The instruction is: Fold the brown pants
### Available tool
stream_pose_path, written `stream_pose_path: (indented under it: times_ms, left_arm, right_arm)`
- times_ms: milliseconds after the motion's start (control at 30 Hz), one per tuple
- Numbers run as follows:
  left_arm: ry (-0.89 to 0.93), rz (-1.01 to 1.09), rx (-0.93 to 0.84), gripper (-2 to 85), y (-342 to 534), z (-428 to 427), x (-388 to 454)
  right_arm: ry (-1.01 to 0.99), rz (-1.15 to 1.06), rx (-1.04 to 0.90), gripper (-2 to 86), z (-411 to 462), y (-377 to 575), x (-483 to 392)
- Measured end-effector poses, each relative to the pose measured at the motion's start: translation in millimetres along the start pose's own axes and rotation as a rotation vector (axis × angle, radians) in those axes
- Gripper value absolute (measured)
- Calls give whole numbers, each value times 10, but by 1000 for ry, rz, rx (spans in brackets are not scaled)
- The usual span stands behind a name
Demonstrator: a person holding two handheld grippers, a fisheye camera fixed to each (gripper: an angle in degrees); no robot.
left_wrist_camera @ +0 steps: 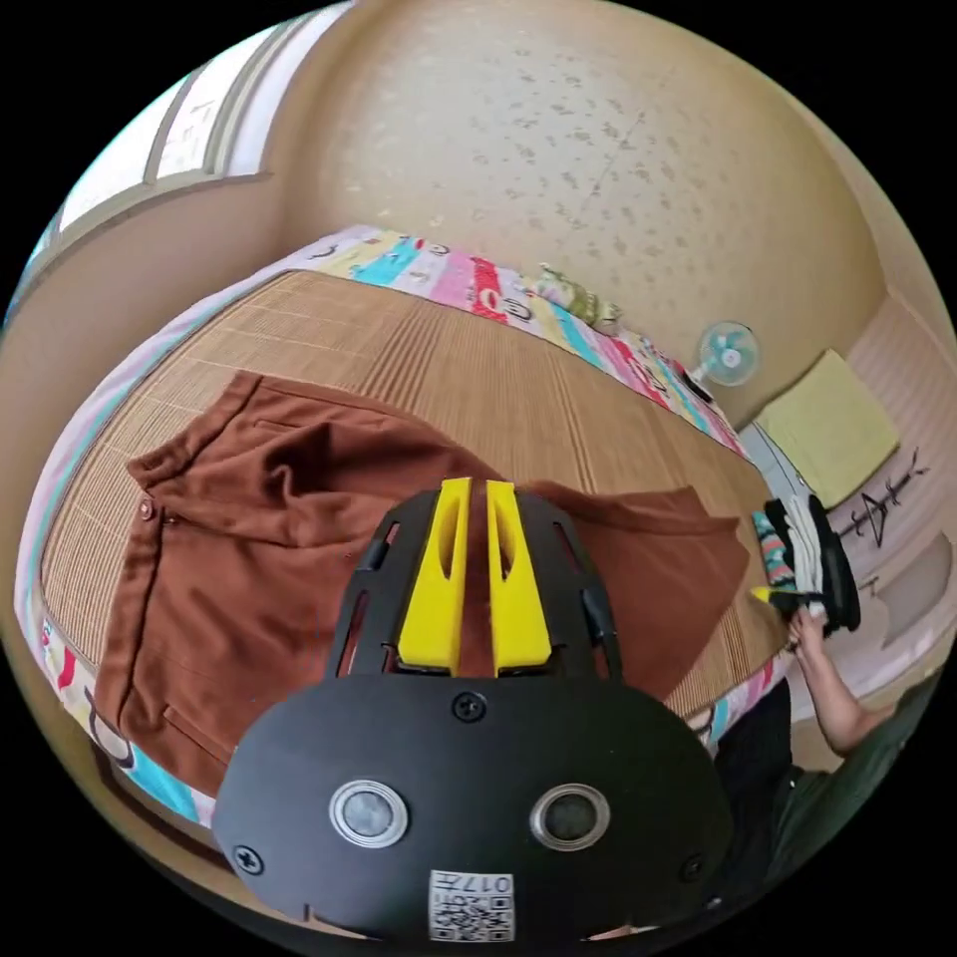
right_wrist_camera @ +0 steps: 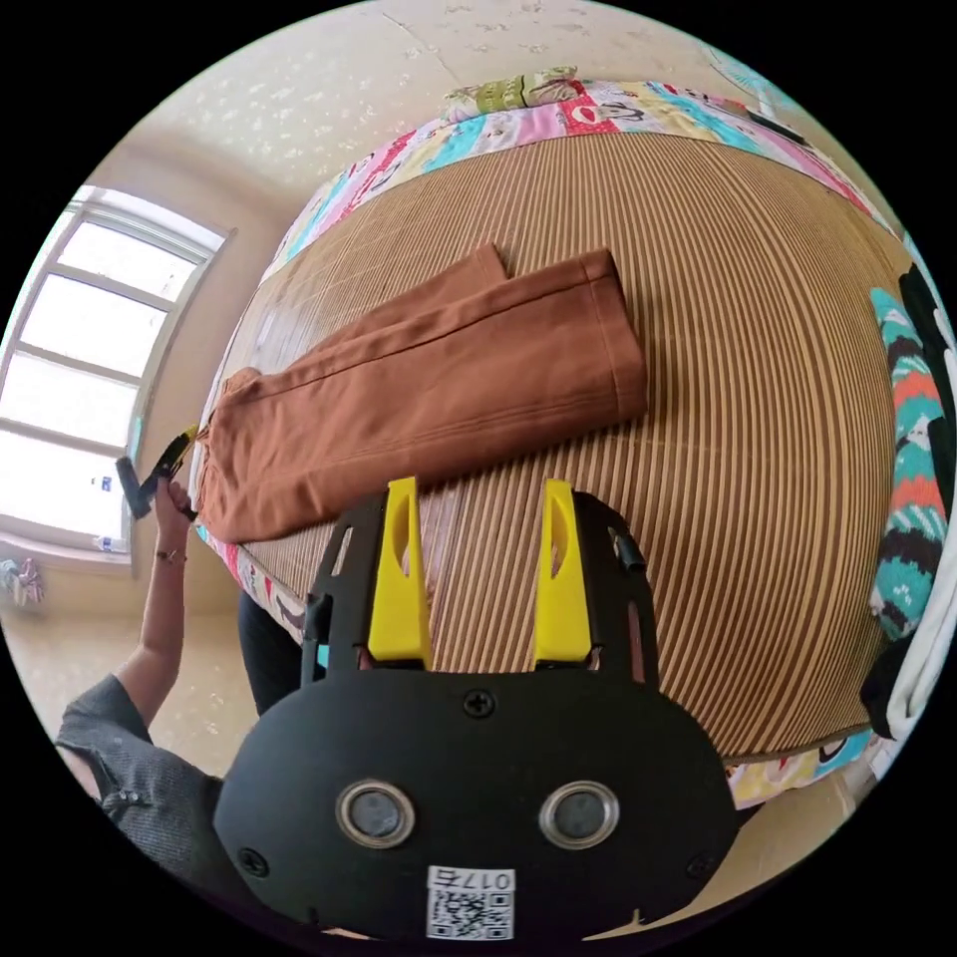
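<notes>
The brown pants (left_wrist_camera: 249, 558) lie flat on a bamboo mat (left_wrist_camera: 449, 349), waist to the left and legs running right in the left gripper view. My left gripper (left_wrist_camera: 477, 490) hovers over their middle, jaws almost together with just a thin slit and no cloth pinched. In the right gripper view the pants (right_wrist_camera: 429, 389) have one leg laid over the other, hems toward the mat's (right_wrist_camera: 748, 399) middle. My right gripper (right_wrist_camera: 480, 490) is open above bare mat, just short of the lower leg edge. A hand holds the left gripper (right_wrist_camera: 159, 469) by the waistband.
A colourful sheet (right_wrist_camera: 558, 115) borders the mat. A pile of patterned, black and white clothes (right_wrist_camera: 902, 449) lies at the bed's edge beside the right gripper (left_wrist_camera: 788, 593). A small fan (left_wrist_camera: 728, 354) stands by the wall and a window (right_wrist_camera: 80, 399) beyond the waist end.
</notes>
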State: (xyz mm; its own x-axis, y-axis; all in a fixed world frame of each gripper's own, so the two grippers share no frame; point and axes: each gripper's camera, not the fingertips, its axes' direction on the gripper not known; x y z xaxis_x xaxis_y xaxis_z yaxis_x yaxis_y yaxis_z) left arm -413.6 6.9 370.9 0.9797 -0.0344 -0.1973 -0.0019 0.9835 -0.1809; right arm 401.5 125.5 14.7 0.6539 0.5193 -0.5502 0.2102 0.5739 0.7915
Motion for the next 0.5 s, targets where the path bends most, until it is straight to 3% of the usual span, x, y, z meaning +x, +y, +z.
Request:
stream_pose_path:
  times_ms: [133, 200, 367, 500]
  left_arm:
    - [175, 58, -65, 99, 775, 79, 590]
    - [225, 25, -57, 99, 1030, 79, 684]
    - [314, -97, 12, 99, 1479, -172, 631]
    - [266, -152, 54, 100, 1664, -362, 506]
  right_arm:
    - [2, 185, 66, 93, 142, -381, 246]
    - [-112, 153, 5, 47, 98, -549, 239]
    - [-227, -153, 199, 23, -1253, 57, -614]
    - [-286, -110, 140, 18, -1503, 764, -557]
